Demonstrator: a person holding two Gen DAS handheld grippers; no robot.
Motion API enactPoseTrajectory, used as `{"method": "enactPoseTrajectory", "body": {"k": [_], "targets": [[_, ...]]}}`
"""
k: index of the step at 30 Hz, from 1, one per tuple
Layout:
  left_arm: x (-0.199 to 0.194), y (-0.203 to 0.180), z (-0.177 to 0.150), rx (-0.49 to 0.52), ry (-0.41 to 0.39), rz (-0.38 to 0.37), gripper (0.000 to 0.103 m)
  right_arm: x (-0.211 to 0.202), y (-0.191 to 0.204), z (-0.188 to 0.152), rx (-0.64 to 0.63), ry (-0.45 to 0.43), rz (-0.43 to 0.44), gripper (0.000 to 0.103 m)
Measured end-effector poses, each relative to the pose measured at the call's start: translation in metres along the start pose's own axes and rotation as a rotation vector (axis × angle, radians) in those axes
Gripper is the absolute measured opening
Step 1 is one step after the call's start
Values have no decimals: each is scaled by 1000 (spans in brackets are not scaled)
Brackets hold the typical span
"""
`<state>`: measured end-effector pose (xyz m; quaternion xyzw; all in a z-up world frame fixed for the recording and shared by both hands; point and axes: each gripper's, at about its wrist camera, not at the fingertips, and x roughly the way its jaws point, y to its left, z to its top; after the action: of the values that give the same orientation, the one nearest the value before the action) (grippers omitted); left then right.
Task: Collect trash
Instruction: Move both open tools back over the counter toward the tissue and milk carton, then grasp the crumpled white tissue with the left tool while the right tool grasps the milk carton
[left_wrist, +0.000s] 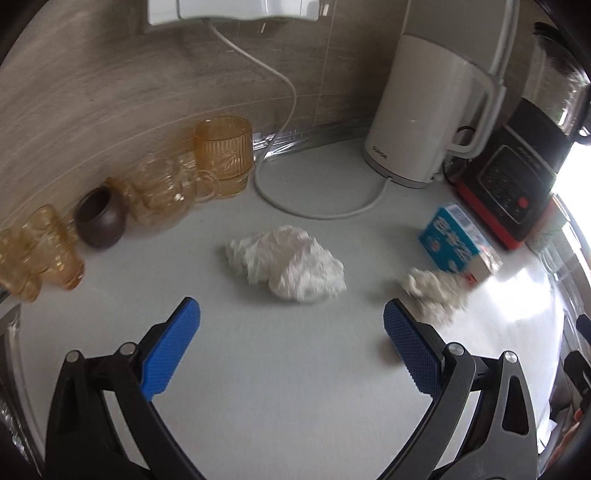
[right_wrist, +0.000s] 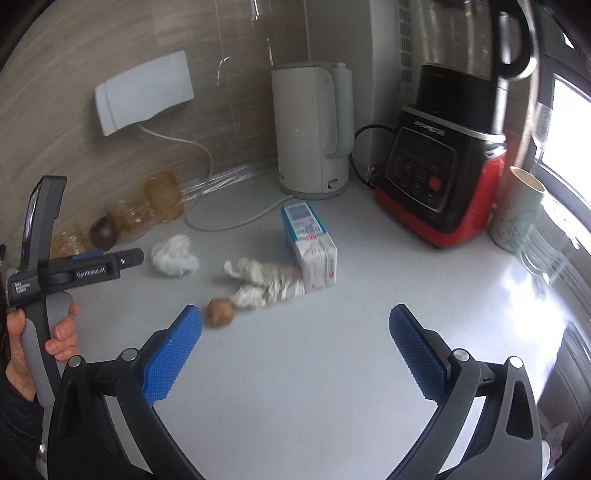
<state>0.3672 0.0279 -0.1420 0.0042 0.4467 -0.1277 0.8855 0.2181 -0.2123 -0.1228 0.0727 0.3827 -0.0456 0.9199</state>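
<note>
Pale grey kitchen countertop (left_wrist: 280, 369) seen from two hand-held grippers, both hovering above it.

Left gripper (left_wrist: 291, 317) with blue textured pads spread wide apart, holding nothing. Just ahead of its fingertips and slightly between them, a crumpled white tissue wad (left_wrist: 288, 264) lying on the counter, not touching either pad. Near the right pad, a second, dirtier crumpled paper wad (left_wrist: 434, 290), blurred, lying against a blue-and-white milk carton (left_wrist: 456, 245) tipped on its side.

Right gripper (right_wrist: 295, 321) likewise spread wide and empty. Just beside its left pad, a small round brown walnut-like ball (right_wrist: 220, 312); beyond that, the dirty paper wad (right_wrist: 262, 282) touching the fallen carton (right_wrist: 310, 245). White tissue wad (right_wrist: 173, 256) further left, near the left gripper (right_wrist: 88, 256), gripped by a person's hand (right_wrist: 40, 343).

Along the back wall: amber ribbed glass cups (left_wrist: 223, 155), small dark brown round pot (left_wrist: 100, 218), white electric kettle (left_wrist: 421, 110), black-and-red blender base (right_wrist: 439, 184).
</note>
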Motion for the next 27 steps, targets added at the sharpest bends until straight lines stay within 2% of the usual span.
{"method": "enactPoseTrajectory", "body": {"k": [6, 12, 14, 16, 18, 19, 24, 27], "targets": [[43, -3, 13, 15, 27, 21, 95, 49, 2, 22, -23, 14, 0, 101], [80, -6, 19, 35, 65, 24, 94, 85, 2, 29, -31, 39, -5, 101], [90, -9, 19, 48, 78, 33, 84, 93, 1, 30, -33, 46, -6, 101], [97, -12, 19, 67, 88, 42, 68, 98, 0, 31, -34, 48, -10, 101], [100, -13, 19, 68, 92, 31, 59, 103, -1, 34, -39, 48, -9, 101], [100, -13, 20, 62, 89, 15, 50, 106, -1, 35, -42, 49, -11, 101], [98, -17, 25, 80, 86, 2, 32, 124, -6, 46, -59, 67, -22, 101], [94, -15, 27, 79, 82, -12, 30, 140, -7, 55, -65, 91, -15, 101]]}}
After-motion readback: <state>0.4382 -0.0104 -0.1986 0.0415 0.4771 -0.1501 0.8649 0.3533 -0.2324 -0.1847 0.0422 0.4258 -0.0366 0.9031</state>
